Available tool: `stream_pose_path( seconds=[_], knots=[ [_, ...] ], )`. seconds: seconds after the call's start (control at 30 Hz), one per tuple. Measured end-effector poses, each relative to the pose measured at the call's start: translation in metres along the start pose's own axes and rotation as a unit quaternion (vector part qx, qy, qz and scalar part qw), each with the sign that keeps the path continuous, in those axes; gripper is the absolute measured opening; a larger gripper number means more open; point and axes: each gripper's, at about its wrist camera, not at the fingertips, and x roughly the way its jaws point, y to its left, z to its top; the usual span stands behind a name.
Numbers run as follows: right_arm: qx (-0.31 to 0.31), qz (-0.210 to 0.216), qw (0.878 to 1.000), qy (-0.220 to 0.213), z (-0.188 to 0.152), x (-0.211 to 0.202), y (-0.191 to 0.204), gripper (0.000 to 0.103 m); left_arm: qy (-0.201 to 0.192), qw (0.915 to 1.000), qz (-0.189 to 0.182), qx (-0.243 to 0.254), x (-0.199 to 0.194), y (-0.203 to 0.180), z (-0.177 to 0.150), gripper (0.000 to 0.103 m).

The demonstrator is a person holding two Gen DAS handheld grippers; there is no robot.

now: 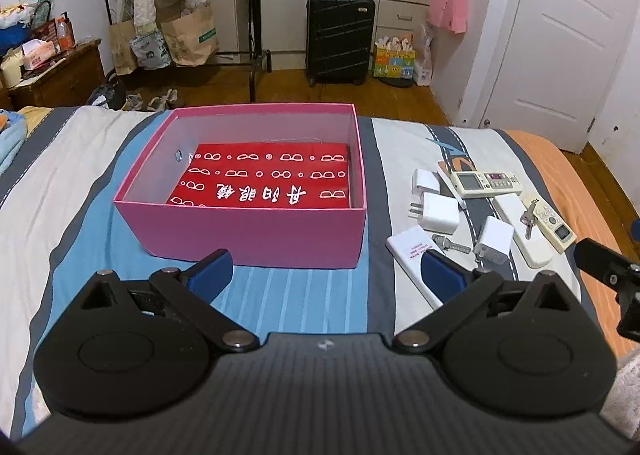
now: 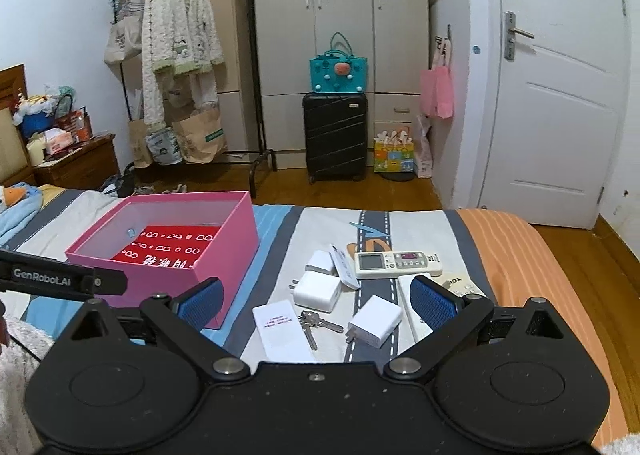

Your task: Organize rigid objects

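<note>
Left hand-held gripper, jaws wide apart and empty, hangs over striped bed before pink box; chargers, remotes, keys lie scattered right.

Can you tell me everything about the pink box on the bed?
The pink box looks like cardboard, rectangular, with its lid off and pale whitish walls inside. It sits flat on the striped bedspread, left of the chargers and remotes and apart from them. A small hole shows in its left wall. On its bottom lies a flat red item printed with white glasses shapes and characters. No hand-held gripper touches it.
</note>
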Motion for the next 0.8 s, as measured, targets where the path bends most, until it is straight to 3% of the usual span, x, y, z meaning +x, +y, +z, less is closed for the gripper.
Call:
stream_pose_path(
  seconds=[0.23,0.4,0.8],
  knots=[
    [0.006,-0.038,0.999,-0.003,-0.015,0.004,0.002,0.101,-0.023,0.9995,0.018,0.007,-0.001,-0.004,-0.012,0.102],
    [0.001,-0.053,0.999,-0.001,-0.022,0.003,0.004,0.101,-0.029,0.9995,0.011,0.004,-0.001,-0.003,-0.016,0.102],
    [0.001,-0.071,0.997,0.018,-0.032,0.002,0.002,0.101,-0.019,0.9997,0.013,0.010,0.006,-0.004,-0.025,0.103]
  ],
)
